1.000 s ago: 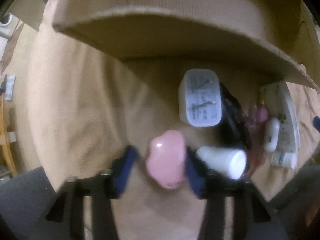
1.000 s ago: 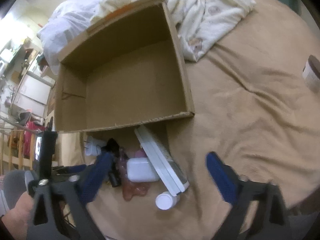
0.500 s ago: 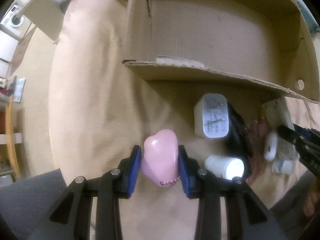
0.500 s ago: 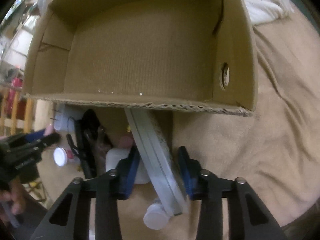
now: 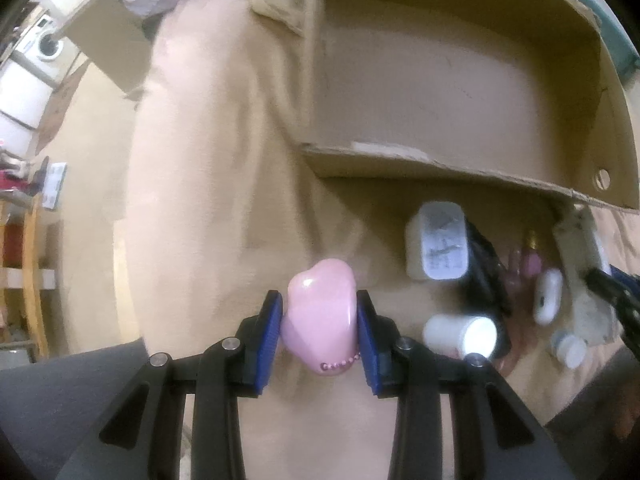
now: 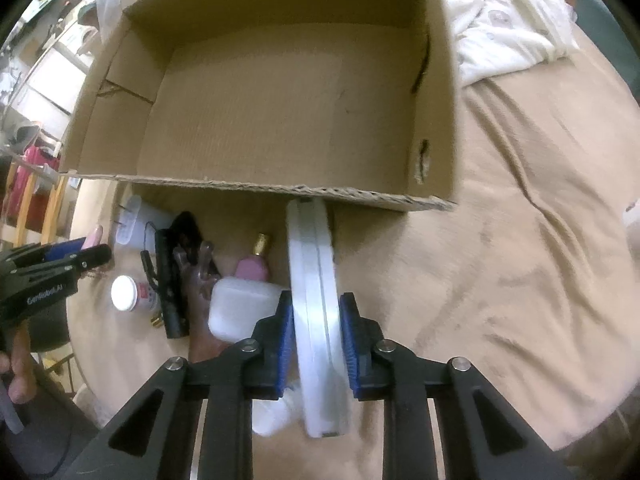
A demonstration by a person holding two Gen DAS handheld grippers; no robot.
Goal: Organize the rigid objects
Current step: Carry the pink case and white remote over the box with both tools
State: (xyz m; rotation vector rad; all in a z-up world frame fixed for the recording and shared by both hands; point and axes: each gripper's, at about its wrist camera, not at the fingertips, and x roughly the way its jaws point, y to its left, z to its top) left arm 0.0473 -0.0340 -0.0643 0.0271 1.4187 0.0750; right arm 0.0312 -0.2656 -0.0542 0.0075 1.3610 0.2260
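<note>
Your left gripper (image 5: 319,322) clamps a pink heart (image 5: 320,316) | your right gripper (image 6: 316,334) grips a white slab (image 6: 316,292) | box (image 6: 280,190) at 12 o'clock

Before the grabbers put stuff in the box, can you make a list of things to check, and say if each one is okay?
1. Left gripper holds the pink heart-shaped thing on both sides: ok.
2. Right gripper, whose jaws have just been closing, squeezes the flat white device: ok.
3. Cardboard box is open on top, with nothing seen inside: ok.
4. White device's far end sits against the box's near wall, so it may catch when lifted: not ok.
5. White earbud case touching the device might get dragged: cannot tell.
6. Heart's bead chain hangs clear of the other things: ok.
</note>
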